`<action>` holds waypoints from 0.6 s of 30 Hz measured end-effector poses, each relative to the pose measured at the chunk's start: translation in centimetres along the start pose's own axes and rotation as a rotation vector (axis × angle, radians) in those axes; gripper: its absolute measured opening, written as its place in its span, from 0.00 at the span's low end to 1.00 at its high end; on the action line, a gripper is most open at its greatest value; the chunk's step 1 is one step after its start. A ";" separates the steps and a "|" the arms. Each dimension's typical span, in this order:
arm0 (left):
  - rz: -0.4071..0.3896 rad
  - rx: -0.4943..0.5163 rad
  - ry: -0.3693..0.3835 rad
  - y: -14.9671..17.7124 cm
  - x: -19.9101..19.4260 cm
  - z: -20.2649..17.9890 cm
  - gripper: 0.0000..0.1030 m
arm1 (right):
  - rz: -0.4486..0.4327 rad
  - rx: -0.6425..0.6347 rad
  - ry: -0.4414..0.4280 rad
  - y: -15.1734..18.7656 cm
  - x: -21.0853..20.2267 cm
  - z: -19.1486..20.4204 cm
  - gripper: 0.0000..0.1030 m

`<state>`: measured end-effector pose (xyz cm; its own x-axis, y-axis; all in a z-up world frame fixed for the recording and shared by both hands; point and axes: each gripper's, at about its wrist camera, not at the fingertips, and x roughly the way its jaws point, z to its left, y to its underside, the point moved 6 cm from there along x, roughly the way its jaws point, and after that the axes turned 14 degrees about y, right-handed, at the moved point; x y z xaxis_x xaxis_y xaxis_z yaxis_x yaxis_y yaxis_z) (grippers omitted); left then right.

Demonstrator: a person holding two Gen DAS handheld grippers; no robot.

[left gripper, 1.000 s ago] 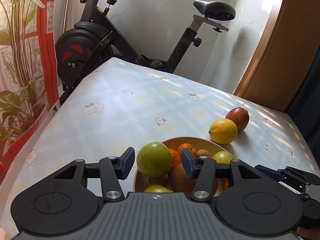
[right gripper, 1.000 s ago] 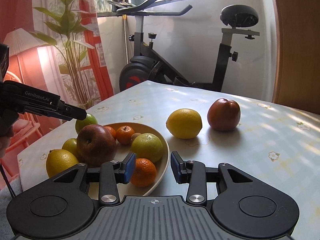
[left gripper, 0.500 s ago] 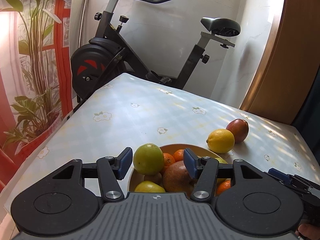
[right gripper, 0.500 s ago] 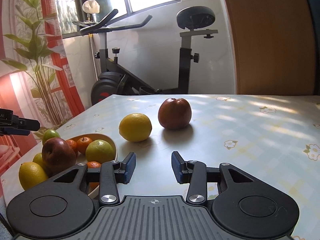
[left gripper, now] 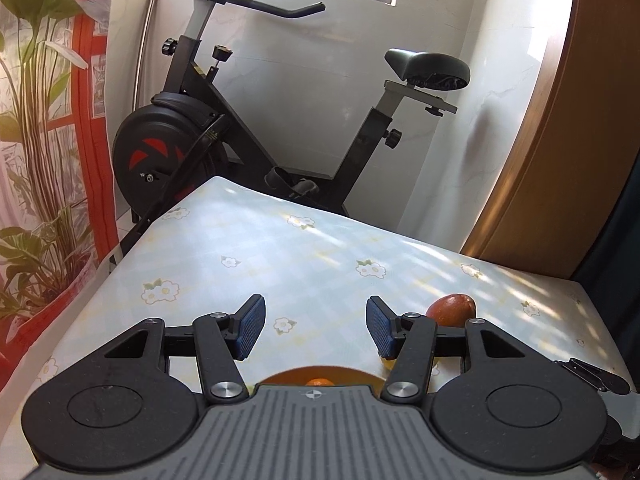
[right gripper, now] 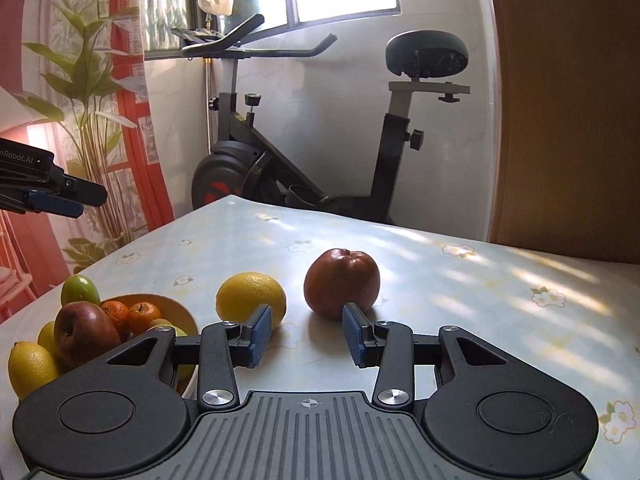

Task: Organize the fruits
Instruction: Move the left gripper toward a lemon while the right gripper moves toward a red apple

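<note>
A: The right tool point(right gripper: 307, 334) is seen low in the frame centre with its jaws spread and nothing between them; the lemon point(right gripper: 251, 298) lies just beyond its left pad and the red apple point(right gripper: 341, 283) just beyond its right pad, both loose on the desk point(right gripper: 460, 304).

B: And the left tool point(left gripper: 316, 328)?

A: It is spread too, and its jaws have just been opening; nothing is held. The bowl point(right gripper: 174, 308) is found at lower left in the right wrist view.

B: How is the step best done?

A: One loose fruit should be centred between the pads before closing, probably the lemon or apple; a round fruit caught off-centre is likely to roll away.

B: Counts?

A: Two fruits are counted outside the bowl. In or beside the bowl two oranges, a dark red apple, a lime and two or three yellow fruits are made out; more may be hidden.
</note>
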<state>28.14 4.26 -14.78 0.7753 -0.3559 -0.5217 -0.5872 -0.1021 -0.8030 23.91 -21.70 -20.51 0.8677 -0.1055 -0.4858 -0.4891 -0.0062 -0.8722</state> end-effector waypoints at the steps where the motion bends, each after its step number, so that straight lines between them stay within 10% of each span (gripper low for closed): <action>1: -0.008 0.006 0.010 -0.3 0.5 -0.2 0.56 | 0.004 -0.020 -0.005 -0.2 0.4 0.2 0.37; 18: 0.165 -0.077 0.061 1.0 8.1 2.2 0.45 | 0.008 -0.322 -0.144 -2.1 4.8 6.8 0.42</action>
<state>34.39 3.30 -20.43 0.6528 -0.4290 -0.6243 -0.7231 -0.1073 -0.6824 29.72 -15.47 -21.41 0.8560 0.0346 -0.5158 -0.4792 -0.3214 -0.8167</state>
